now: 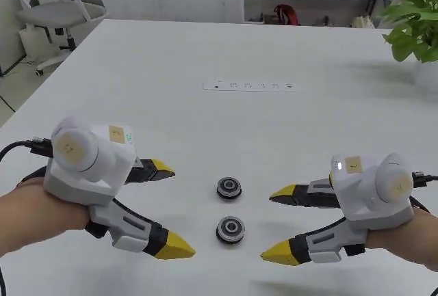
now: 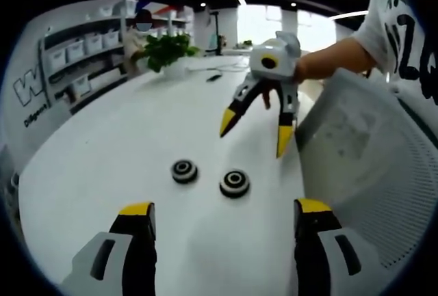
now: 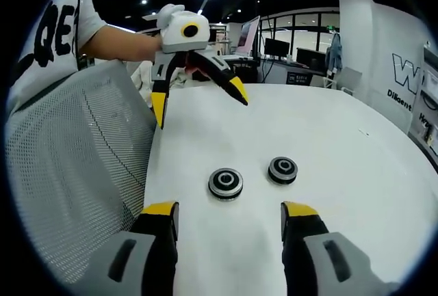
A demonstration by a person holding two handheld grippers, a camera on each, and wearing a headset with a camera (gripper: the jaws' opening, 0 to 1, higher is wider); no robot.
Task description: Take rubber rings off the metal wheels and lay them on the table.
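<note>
Two metal wheels with black rubber rings lie flat on the white table, one farther (image 1: 228, 187) and one nearer (image 1: 230, 230) to me. They sit side by side in the left gripper view (image 2: 184, 171) (image 2: 235, 183) and in the right gripper view (image 3: 226, 183) (image 3: 282, 170). My left gripper (image 1: 170, 207) hovers to the left of the wheels, open, nothing between its jaws. My right gripper (image 1: 277, 222) hovers on the right, open as well. Each faces the other across the wheels: the right gripper (image 2: 254, 129) appears in the left gripper view, the left gripper (image 3: 200, 109) in the right gripper view.
A white power strip (image 1: 250, 85) lies farther back on the table. A potted green plant (image 1: 413, 28) stands at the back right. Office chairs (image 1: 58, 10) stand beyond the table's far left edge. A mesh chair back (image 3: 75, 186) is close behind me.
</note>
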